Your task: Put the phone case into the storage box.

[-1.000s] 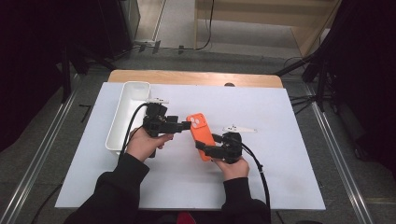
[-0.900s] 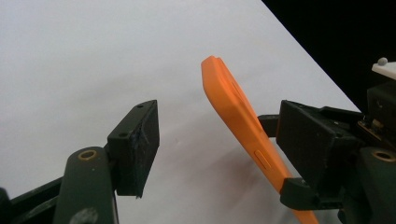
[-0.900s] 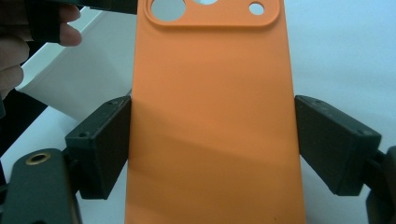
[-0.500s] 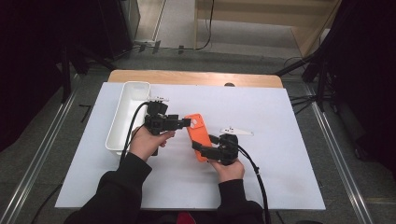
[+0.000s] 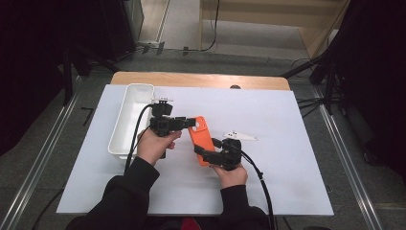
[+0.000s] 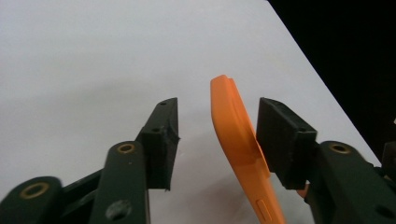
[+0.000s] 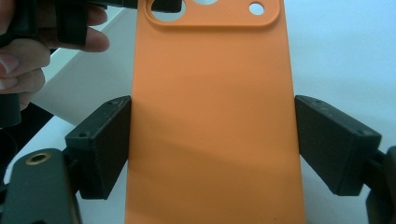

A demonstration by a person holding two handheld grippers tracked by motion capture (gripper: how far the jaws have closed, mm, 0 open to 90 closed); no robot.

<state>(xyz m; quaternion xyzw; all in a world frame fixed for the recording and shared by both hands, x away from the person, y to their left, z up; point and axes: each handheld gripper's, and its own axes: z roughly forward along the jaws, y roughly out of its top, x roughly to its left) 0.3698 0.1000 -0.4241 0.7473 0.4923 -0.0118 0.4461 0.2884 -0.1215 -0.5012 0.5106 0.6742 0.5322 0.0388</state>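
Observation:
An orange phone case [image 5: 201, 138] with camera cut-outs hangs just above the white sheet, between my two grippers. My right gripper [image 5: 204, 154] grips its lower part across the width, and both pads press the case's [image 7: 210, 116] long sides. My left gripper [image 5: 193, 122] is at the case's upper end and stands open. There the case's edge [image 6: 233, 126] rests against the right-hand jaw, with a clear gap to the other jaw. The left hand [image 7: 18, 56] shows beyond the case in the right gripper view.
A long white tray [image 5: 119, 140] lies at the left of the white sheet [image 5: 287, 167], close behind the left hand. A wooden table edge [image 5: 201, 79] runs along the back. Bare sheet stretches to the right and front.
The right hand has shifted slightly left with the case. The left gripper and the case stay almost where they were.

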